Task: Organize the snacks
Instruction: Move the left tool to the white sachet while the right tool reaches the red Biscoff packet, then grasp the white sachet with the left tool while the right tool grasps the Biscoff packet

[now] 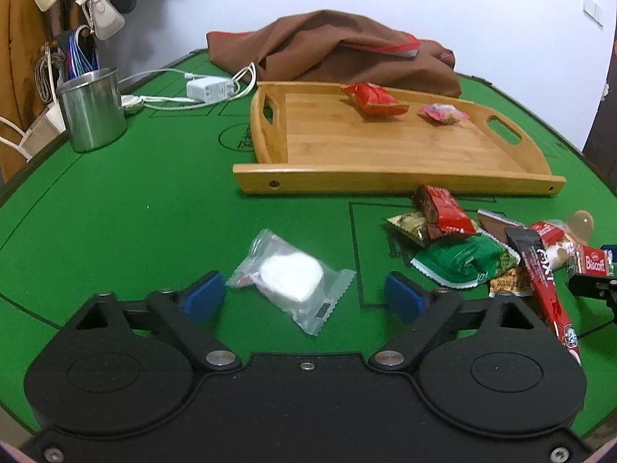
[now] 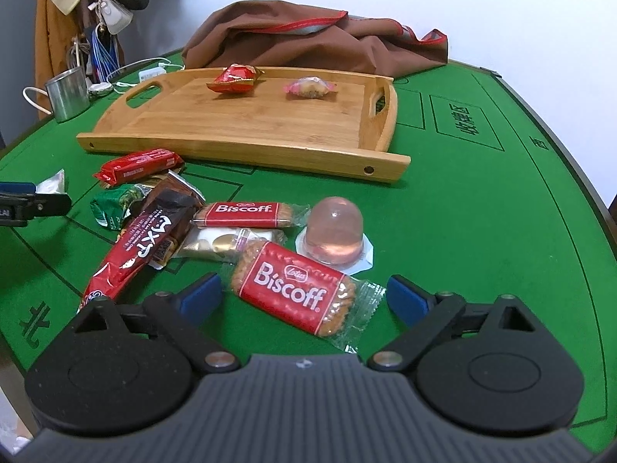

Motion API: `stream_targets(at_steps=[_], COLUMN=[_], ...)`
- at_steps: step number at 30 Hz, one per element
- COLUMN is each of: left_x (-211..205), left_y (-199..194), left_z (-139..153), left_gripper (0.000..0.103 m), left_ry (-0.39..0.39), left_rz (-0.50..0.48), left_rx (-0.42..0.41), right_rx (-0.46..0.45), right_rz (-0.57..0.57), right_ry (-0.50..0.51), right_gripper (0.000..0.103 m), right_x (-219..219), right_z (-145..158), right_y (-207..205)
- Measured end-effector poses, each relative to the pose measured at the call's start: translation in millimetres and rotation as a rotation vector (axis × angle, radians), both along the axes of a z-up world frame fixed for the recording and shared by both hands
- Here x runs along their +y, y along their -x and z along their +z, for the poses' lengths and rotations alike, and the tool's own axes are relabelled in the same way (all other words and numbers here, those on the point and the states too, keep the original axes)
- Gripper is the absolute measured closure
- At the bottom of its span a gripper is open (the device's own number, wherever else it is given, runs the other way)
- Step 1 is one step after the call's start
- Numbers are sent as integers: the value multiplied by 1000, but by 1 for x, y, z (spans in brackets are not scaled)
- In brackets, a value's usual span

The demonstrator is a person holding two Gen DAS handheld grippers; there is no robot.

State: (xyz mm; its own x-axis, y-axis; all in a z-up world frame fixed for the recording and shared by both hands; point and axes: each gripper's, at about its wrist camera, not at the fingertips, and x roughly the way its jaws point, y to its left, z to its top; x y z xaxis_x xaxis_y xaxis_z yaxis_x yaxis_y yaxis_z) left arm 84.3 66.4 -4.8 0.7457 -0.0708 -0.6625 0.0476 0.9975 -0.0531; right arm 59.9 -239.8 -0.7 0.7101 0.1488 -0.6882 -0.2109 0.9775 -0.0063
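both grippers are angled down at the green table (image 1: 115,212). the left gripper (image 1: 304,295) has its jaws spread either side of a clear-wrapped white snack (image 1: 291,276), blue pads (image 1: 204,295) not touching it. that packet lies flat, long axis running diagonally from far-left to near-right. the right gripper (image 2: 304,297) is open too, straddling a biscoff biscuit (image 2: 299,287) that also lies diagonally, with no pad contact. just beyond it sit a pink jelly cup (image 2: 335,231), a second biscoff (image 2: 246,214) and a long red stick pack (image 2: 135,254) in the snack pile. the bamboo tray (image 2: 270,131) further back holds a red candy pack (image 2: 233,79) and a pink wrapped snack (image 2: 310,88). a steel mug (image 1: 92,112) stands far left.
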Motion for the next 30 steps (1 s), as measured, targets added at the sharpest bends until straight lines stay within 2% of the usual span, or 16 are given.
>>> stream_targets(at_steps=[2, 4, 9, 12, 18, 30], left_x=[-1, -2, -2, -4, -8, -10], left_y=[0, 1, 2, 4, 4, 5], left_z=[0, 1, 3, 6, 9, 15], left_gripper=[22, 33, 41, 45, 53, 57], left_ry=[-9, -22, -28, -42, -49, -57], left_rz=[6, 9, 6, 12, 0, 8], left_rx=[-2, -3, -4, -10, 0, -6], right_rx=[-4, -9, -15, -13, -17, -55], right_rz=[1, 4, -5, -6, -2, -7], right_ry=[1, 1, -15, -20, -29, -17], right_gripper=[7, 10, 26, 31, 33, 33], right_x=[1, 3, 4, 5, 5, 5], right_z=[0, 1, 3, 5, 9, 20], right_y=[0, 1, 2, 2, 4, 6])
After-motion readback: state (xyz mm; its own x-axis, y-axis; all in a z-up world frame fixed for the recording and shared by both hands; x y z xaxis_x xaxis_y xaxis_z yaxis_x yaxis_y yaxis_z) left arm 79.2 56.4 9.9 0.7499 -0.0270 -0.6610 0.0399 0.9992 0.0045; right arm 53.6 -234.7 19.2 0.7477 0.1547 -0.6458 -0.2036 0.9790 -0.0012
